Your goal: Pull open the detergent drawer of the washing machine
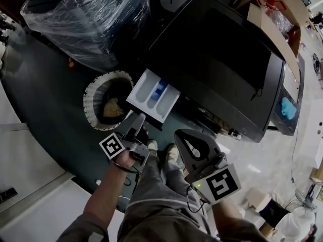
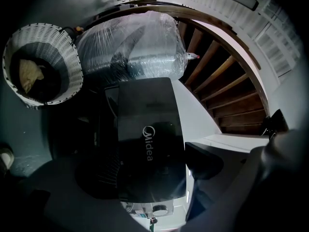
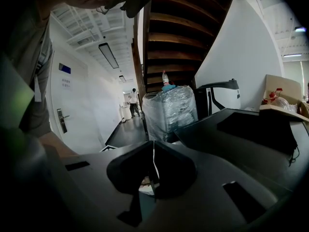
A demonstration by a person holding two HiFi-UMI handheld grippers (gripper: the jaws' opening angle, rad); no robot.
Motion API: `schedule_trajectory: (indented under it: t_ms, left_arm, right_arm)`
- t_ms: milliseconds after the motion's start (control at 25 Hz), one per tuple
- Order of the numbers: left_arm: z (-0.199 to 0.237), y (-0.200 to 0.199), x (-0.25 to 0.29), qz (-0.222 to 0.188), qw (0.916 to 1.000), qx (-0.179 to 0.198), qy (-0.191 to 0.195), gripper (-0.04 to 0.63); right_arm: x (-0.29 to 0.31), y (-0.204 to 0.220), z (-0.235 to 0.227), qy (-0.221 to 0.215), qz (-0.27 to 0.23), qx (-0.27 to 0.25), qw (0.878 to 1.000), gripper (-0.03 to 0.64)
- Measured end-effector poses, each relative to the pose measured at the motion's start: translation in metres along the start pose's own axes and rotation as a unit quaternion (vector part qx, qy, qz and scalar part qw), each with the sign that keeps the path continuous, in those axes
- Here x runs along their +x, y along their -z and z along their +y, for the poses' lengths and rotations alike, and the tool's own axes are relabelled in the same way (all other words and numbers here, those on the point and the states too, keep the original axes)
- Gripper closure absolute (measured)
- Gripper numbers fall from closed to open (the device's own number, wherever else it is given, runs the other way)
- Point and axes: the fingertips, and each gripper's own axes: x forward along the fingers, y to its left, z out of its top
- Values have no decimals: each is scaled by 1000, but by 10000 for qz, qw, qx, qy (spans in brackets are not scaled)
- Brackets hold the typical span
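The white detergent drawer [image 1: 153, 96], blue in its middle compartment, stands pulled out from the black-topped washing machine [image 1: 217, 59].

I'm looking steeply down from my head onto the washing machine [image 1: 217, 69]. The left gripper [image 1: 138, 121] camera is facing it from near; the right gripper [image 1: 180, 135] camera is looking level across its top. All three are sharing the far wrapped bundle [image 1: 86, 19].

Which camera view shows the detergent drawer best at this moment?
The head view: the detergent drawer stands pulled out of the washing machine, its compartments seen from above. The left gripper view shows mainly the machine's dark top, with no drawer clearly in sight. The right gripper view shows no drawer that can be made out.
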Motion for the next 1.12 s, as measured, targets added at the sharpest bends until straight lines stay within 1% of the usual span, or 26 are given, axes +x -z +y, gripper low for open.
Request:
schedule_trajectory:
  t_ms: [240, 440, 520, 600, 680, 840, 960, 1000, 1040, 1080, 1120]
  left_arm:
    - [2, 2, -5, -55, 9999, -75, -97, 156]
    - [1, 1, -7, -67, 9992, 147, -356, 155]
    - [1, -2, -12, -15, 9973, 467, -559, 155]
    - [-1, -8, -17, 88, 9920, 951, -824, 155]
    - [-6, -13, -21, 189, 9860, 1317, -1004, 155]
    - [-21, -23, -28, 293, 9749, 1798, -1278, 156]
    - [-41, -28, -33, 307, 9653, 2216, -1346, 158]
    - [-49, -29, -34, 319, 9613, 2380, -1354, 170]
    - [-57, -31, -35, 332, 9569, 2546, -1360, 201]
    - [-66, -32, -36, 346, 9522, 2716, -1356, 248]
    - [-75, -32, -36, 366, 9472, 2893, -1334, 274]
  right_arm:
    - [0, -7, 4, -78, 63, -88, 9999, 583]
    - [-4, -17, 6, -107, 58, -152, 9998, 583]
    - [-7, -23, 7, -106, 36, -212, 9997, 583]
    - [-10, -32, 7, -94, -6, -282, 9996, 583]
    - [-14, -42, 7, -78, -64, -333, 9994, 583]
    - [-22, -60, 7, -44, -175, -424, 9989, 583]
    - [-29, -73, 6, -8, -278, -469, 9985, 583]
    - [-32, -77, 6, 6, -315, -490, 9983, 583]
    - [-34, -81, 6, 19, -351, -513, 9981, 583]
    - [-37, -86, 6, 33, -383, -528, 9979, 583]
    - [-40, -90, 6, 48, -415, -536, 9977, 583]
